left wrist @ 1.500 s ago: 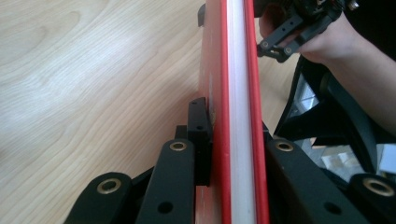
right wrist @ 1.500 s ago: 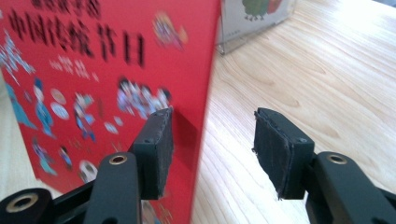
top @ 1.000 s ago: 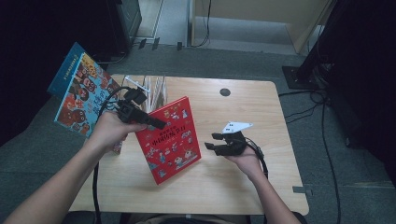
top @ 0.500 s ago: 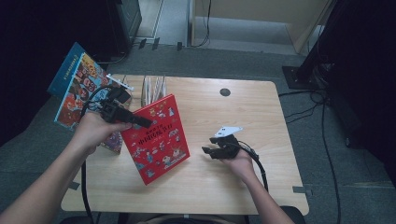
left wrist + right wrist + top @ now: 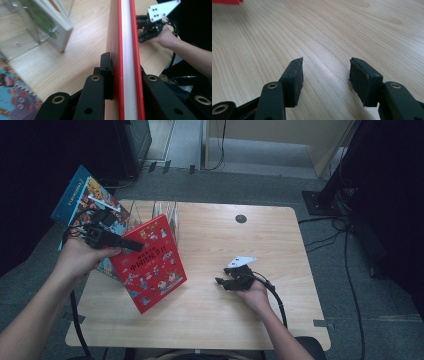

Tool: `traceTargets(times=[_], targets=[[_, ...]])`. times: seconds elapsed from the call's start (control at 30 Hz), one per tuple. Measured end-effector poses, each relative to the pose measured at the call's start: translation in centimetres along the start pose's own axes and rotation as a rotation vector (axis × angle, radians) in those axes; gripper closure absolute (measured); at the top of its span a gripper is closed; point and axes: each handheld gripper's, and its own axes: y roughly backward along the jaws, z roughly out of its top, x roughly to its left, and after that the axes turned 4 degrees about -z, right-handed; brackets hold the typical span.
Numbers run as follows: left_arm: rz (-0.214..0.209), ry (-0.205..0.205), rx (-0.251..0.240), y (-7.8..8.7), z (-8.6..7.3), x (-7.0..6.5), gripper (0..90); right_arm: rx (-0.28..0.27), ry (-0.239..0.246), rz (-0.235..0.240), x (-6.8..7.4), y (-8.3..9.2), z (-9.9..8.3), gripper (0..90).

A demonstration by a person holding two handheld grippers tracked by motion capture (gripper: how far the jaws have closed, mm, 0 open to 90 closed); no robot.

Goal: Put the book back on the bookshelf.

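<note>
The person's left forearm comes in from the lower left corner of the high view and angles up toward the worktop's left edge, the hand wrapped around the left gripper (image 5: 134, 245), which points level toward the right. Its jaws are pinched on the upper left edge of a red book (image 5: 150, 262). In the left gripper view the pads clamp the red covers from both sides, with the white page block (image 5: 128, 50) running straight away between them. The book hangs tilted over the left part of the wooden table (image 5: 260, 245), its lower corner toward the near edge; whether that corner touches the wood cannot be told.

The right forearm rises from the near edge, right of the middle, and the hand rests low over the worktop with the right gripper (image 5: 226, 281) aimed left toward the book, well apart from it. Its jaws stand spread with nothing between them; in the right gripper view bare wood shows in the gap between the pads (image 5: 295, 80).

A clear rack (image 5: 162, 215) stands near the far left corner behind the red book, and a blue picture book (image 5: 80, 197) juts out past the left edge.
</note>
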Motion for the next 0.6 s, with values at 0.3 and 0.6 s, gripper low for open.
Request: traceTargets(times=[0.3,0.6], targets=[[0.063,0.063,-0.025,2.3,-0.1,2.0,79.6,-0.038,0.045,-0.061,0.7,0.0,-0.7,41.7],[0.146,0.108,-0.010,3.8,0.0,3.5,79.6,-0.038,0.044,-0.064,0.8,0.0,-0.7,41.5]])
